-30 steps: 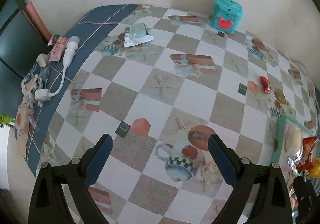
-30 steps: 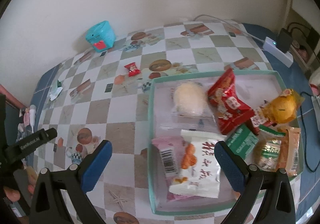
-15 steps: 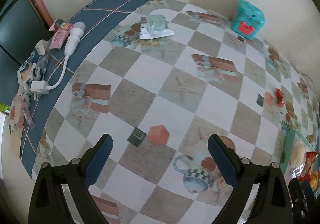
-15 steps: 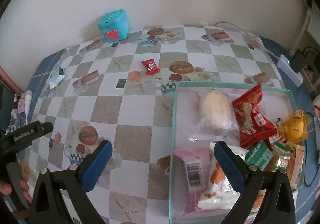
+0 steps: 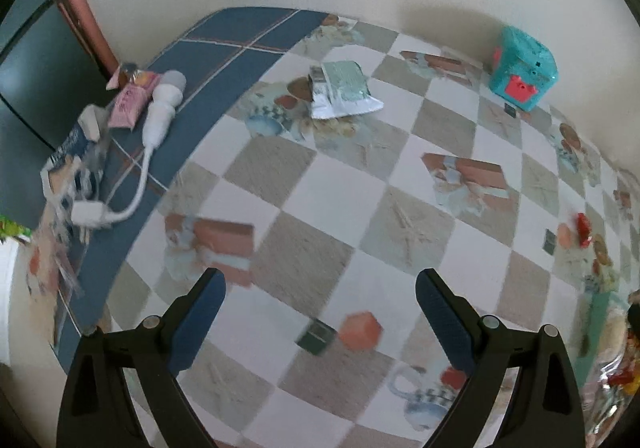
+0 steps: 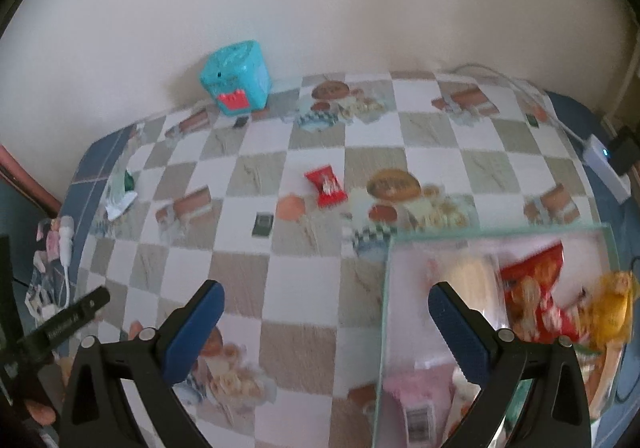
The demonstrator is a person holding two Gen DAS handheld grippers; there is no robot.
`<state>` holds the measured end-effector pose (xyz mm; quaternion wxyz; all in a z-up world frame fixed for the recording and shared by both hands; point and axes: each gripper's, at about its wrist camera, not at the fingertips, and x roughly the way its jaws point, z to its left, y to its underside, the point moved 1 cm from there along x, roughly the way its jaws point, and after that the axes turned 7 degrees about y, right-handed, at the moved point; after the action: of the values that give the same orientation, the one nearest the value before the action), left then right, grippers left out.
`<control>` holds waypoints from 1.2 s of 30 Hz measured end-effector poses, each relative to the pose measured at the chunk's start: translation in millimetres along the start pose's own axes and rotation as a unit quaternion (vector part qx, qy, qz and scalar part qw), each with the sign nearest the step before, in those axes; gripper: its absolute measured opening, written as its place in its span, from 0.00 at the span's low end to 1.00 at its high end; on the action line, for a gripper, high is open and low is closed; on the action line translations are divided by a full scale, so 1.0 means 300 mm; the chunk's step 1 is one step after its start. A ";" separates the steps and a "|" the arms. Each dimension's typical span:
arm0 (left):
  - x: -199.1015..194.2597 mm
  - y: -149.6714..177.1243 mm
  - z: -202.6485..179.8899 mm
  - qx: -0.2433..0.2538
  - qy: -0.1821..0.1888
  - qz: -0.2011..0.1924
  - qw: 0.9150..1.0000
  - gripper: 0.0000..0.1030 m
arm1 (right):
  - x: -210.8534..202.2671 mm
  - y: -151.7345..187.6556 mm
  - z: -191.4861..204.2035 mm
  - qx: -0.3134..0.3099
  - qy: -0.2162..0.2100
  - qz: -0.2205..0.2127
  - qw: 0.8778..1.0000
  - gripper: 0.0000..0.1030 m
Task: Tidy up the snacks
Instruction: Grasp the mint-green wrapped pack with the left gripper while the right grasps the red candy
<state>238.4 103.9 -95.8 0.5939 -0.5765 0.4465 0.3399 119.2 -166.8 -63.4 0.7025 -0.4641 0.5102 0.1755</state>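
Observation:
A silver-green snack packet [image 5: 343,94] lies on the checked tablecloth far ahead of my open, empty left gripper [image 5: 320,312]; it shows small at the left of the right wrist view [image 6: 120,196]. A small red candy [image 6: 325,186] lies mid-table ahead of my open, empty right gripper [image 6: 326,322]; it also shows at the right in the left wrist view [image 5: 582,230]. A clear tray with a green rim [image 6: 390,248] holds several snack packets, at the lower right beside the right fingers.
A teal toy box [image 6: 236,78] stands by the wall, also in the left wrist view [image 5: 522,68]. A white charger with cable [image 5: 162,110] and a pink packet [image 5: 130,102] lie on the blue left border. A white power strip [image 6: 604,168] sits at the right edge.
Both grippers have swung left and forward over the table. The silver-green packet has come nearer in the left view; the tray has slid to the lower right in the right view.

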 end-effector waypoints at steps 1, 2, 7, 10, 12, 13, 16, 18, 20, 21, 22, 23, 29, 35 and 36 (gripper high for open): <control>0.004 -0.010 0.009 -0.002 0.005 0.000 1.000 0.93 | 0.008 -0.015 0.002 -0.001 -0.002 0.001 1.000 1.00; 0.006 -0.023 0.018 -0.005 0.013 0.000 1.000 0.93 | 0.020 -0.033 0.007 -0.003 -0.003 0.003 1.000 1.00; 0.008 -0.107 0.054 0.007 0.034 -0.011 0.999 0.93 | 0.084 -0.083 0.019 -0.014 -0.003 0.029 0.999 1.00; 0.002 -0.160 0.062 0.045 0.017 -0.032 0.998 0.93 | 0.130 -0.117 0.018 -0.020 -0.004 0.051 0.999 1.00; 0.018 -0.203 0.081 0.053 0.044 -0.018 0.998 0.93 | 0.154 -0.143 0.017 -0.026 0.000 0.059 0.998 1.00; 0.026 -0.221 0.096 0.045 0.058 -0.008 0.997 0.93 | 0.161 -0.153 0.015 -0.026 0.002 0.060 0.998 0.99; 0.039 -0.280 0.142 0.015 0.081 0.006 0.997 0.93 | 0.186 -0.189 0.010 -0.030 0.004 0.066 0.997 0.96; 0.039 -0.310 0.146 0.016 0.077 0.001 0.997 0.93 | 0.204 -0.207 0.009 -0.034 0.010 0.069 0.997 0.87; 0.039 -0.331 0.140 0.017 0.086 -0.001 0.996 0.93 | 0.225 -0.222 0.011 -0.040 0.013 0.072 0.997 0.82; 0.044 -0.346 0.138 0.013 0.094 0.001 0.995 0.93 | 0.236 -0.227 0.014 -0.045 0.017 0.074 0.996 0.78; 0.049 -0.357 0.135 0.008 0.099 0.002 0.995 0.93 | 0.246 -0.233 0.017 -0.048 0.020 0.075 0.996 0.77; 0.053 -0.370 0.133 0.004 0.103 0.002 0.995 0.93 | 0.256 -0.239 0.021 -0.051 0.020 0.077 0.996 0.73; 0.105 -0.447 0.107 -0.008 0.095 0.006 0.995 0.93 | 0.303 -0.257 0.045 -0.070 0.025 0.085 0.994 0.56; 0.208 -0.486 0.095 -0.020 0.087 0.025 0.996 0.93 | 0.347 -0.266 0.064 -0.082 0.028 0.091 0.992 0.51; 0.226 -0.495 0.094 -0.025 0.088 0.027 0.995 0.93 | 0.358 -0.265 0.067 -0.084 0.030 0.094 0.992 0.47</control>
<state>403.7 108.7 -103.4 0.5283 -0.6068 0.5038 0.3145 232.6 -214.9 -119.4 0.6259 -0.4764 0.5558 0.2690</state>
